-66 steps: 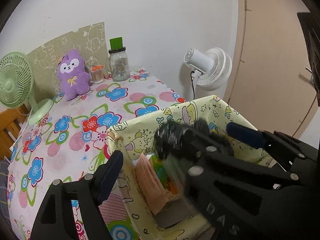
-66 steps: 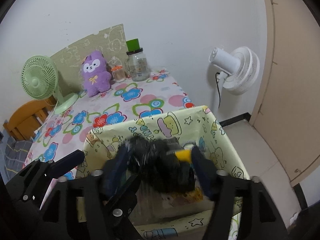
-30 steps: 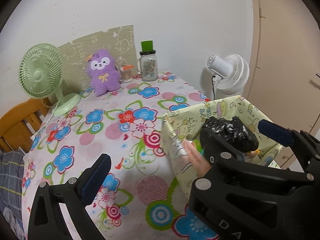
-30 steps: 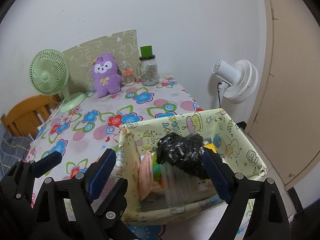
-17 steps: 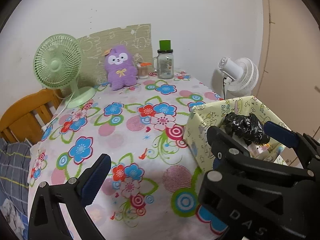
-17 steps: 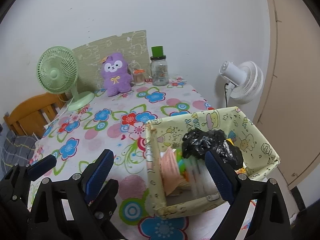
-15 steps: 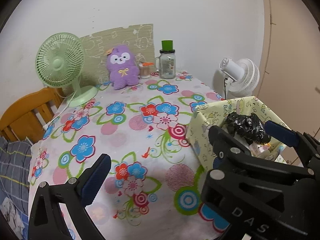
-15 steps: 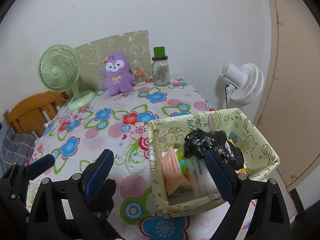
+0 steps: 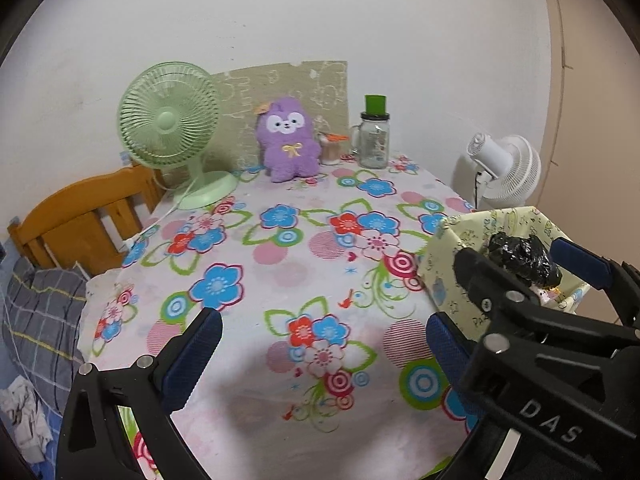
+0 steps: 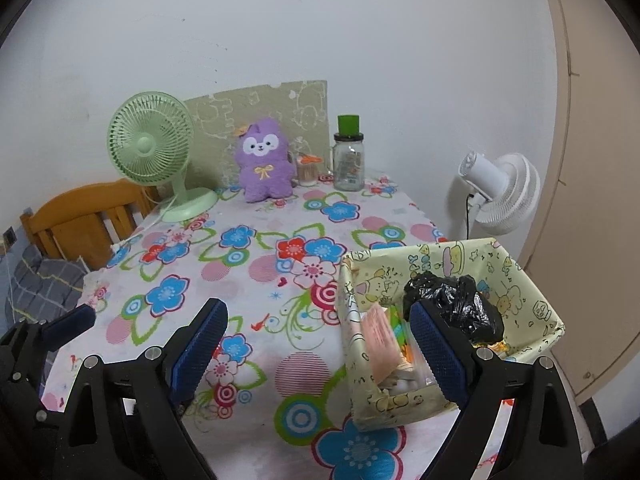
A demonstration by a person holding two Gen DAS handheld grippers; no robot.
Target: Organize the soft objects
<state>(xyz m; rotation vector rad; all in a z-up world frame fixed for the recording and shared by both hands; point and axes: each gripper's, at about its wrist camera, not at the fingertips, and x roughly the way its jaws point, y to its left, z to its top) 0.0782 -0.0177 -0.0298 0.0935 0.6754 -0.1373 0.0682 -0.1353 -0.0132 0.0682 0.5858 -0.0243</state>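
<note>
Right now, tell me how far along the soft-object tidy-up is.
Done: a crumpled black bag sits in the yellow fabric bin, on top of other items there. In hand: nothing; the left gripper and right gripper are both open and empty above the floral table. Left: the purple plush sits at the table's far edge, outside the bin.

Bare tablecloth (image 10: 248, 280) between fabric bin (image 10: 532, 292) and green fan (image 10: 150, 148)
</note>
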